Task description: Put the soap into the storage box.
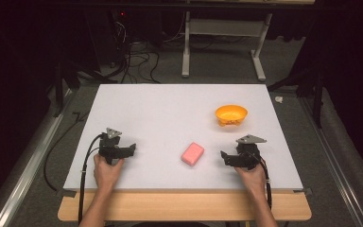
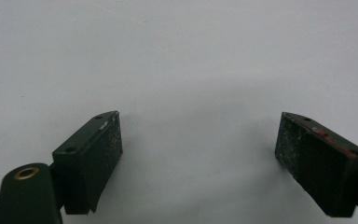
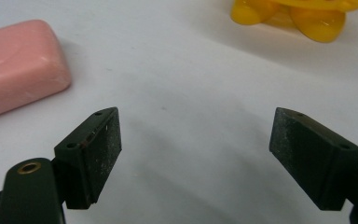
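A pink soap bar (image 1: 192, 154) lies flat near the middle front of the white table (image 1: 170, 113). An orange footed bowl (image 1: 231, 115) stands farther back on the right. My left gripper (image 1: 131, 148) rests low at the front left, open, with bare table between its pads (image 2: 100, 156). My right gripper (image 1: 225, 157) sits at the front right, open, a short way right of the soap. In the right gripper view the soap bar (image 3: 18, 63) is at the upper left and the bowl's feet (image 3: 298, 16) at the top; nothing lies between the jaws.
The white board rests on a wooden tabletop (image 1: 184, 208) whose edge shows at the front. Cables (image 1: 132, 61) and a metal stand (image 1: 222, 42) are on the floor behind the table. Each gripper trails a black cable (image 1: 82, 175) off the front edge.
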Action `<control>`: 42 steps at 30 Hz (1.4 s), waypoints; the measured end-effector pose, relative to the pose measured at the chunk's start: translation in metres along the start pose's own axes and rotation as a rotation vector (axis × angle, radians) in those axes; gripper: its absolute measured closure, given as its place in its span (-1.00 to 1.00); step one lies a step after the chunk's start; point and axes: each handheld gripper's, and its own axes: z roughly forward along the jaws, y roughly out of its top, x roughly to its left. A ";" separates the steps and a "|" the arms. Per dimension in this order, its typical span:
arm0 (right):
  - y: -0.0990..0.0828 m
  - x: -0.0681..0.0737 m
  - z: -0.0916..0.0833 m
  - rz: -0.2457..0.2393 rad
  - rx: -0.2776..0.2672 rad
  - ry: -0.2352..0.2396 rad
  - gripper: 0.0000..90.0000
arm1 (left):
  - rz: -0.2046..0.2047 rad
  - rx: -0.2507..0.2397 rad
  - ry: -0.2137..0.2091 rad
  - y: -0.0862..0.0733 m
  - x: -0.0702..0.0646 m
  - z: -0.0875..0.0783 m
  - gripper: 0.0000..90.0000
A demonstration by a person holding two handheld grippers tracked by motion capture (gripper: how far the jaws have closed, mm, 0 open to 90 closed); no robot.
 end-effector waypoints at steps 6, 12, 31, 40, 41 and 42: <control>0.005 0.010 -0.005 -0.017 -0.028 0.048 -0.64 | 0.000 0.000 0.000 0.000 0.000 0.000 -0.66; 0.012 0.024 -0.007 -0.063 -0.044 0.094 -0.65 | -0.001 0.000 0.000 0.000 0.000 0.000 -0.66; 0.031 0.061 -0.001 -0.162 -0.059 0.206 -0.68 | -0.001 0.000 0.000 0.000 0.000 0.000 -0.66; 0.037 0.072 0.009 -0.186 -0.052 0.245 -0.72 | -0.001 0.000 0.000 0.000 0.000 0.000 -0.66; 0.038 0.073 0.010 -0.192 -0.052 0.247 -0.72 | -0.001 -0.001 0.000 0.000 0.000 0.000 -0.66; 0.039 0.075 0.011 -0.197 -0.050 0.248 -0.72 | -0.002 -0.002 0.000 0.000 0.000 0.000 -0.66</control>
